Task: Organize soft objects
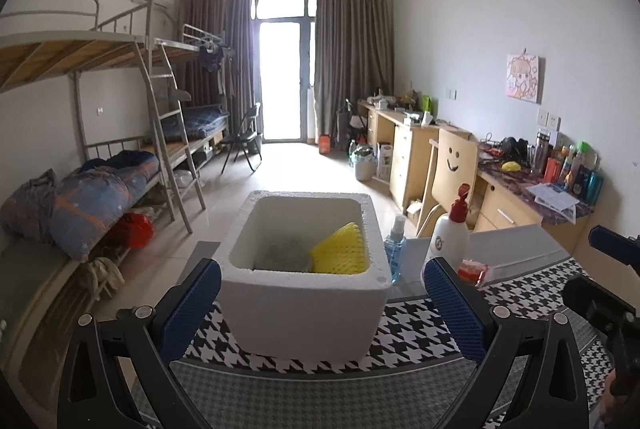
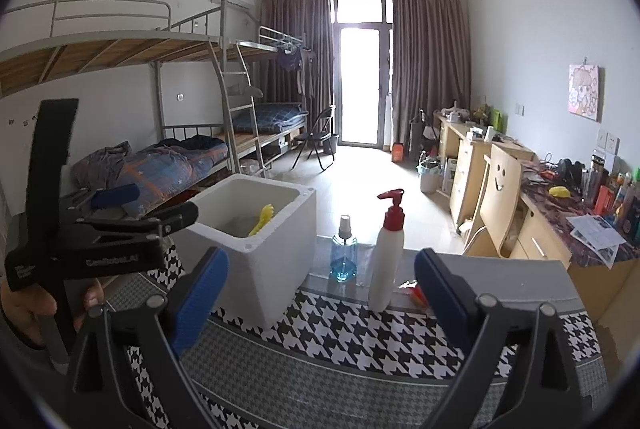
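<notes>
1. Right now both tongs are hanging released, jaws spread wide with nothing between them: the left tongs (image 1: 322, 299) are facing the white foam box (image 1: 304, 293) head-on, and the right tongs (image 2: 320, 293) are sitting off to the box's right.
2. Inside the box a yellow foam net (image 1: 340, 249) is leaning against the right wall, tilted, with some pale crinkled material beside it that I cannot make out.
3. Just right of the box, on the desk (image 1: 420, 333), a blue spray bottle (image 2: 343, 255) and a white pump bottle (image 2: 387, 253) are standing upright, and a small red-and-orange packet (image 1: 474, 269) is lying just beyond the pump bottle.
4. That packet looks like the only loose piece left outside the box; whether it is soft I cannot tell.
5. It is lying rightward of the box, nearer the right tongs, so the right hand seems better placed.
</notes>
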Tool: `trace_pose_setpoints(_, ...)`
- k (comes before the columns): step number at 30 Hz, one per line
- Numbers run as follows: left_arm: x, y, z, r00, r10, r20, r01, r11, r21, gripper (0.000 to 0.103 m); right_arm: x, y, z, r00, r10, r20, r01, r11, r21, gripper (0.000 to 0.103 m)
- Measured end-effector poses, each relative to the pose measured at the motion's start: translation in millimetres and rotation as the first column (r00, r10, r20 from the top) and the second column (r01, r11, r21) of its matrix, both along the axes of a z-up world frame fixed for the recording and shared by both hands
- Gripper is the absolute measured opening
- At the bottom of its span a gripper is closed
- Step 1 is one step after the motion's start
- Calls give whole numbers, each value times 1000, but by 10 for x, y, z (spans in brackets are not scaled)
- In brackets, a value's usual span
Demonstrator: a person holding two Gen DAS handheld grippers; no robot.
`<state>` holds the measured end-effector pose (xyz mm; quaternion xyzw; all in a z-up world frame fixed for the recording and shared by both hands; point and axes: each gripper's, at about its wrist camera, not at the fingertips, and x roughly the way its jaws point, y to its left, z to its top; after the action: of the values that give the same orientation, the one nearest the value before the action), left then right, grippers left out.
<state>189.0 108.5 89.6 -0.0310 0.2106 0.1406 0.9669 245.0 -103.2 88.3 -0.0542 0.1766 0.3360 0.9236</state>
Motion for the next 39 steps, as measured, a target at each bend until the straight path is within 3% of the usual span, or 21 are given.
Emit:
trace_pose_setpoints(13,-517,-214,-52,999,1,53,-2,1000,16,102,-299,-202,-107,1000,-8,-7,9,999,52,96)
trace_pose_setpoints(26,-1044,-472,-207,990,4,140,-7,1000,23,102,-798,-459,-267,999,-11,46,6,995,103,96)
trace_pose_setpoints(39,-1384,-579,-483,983,8,185,-12,1000,20,102,-1114,-589,-570,998,-29,63,21,993,117,96)
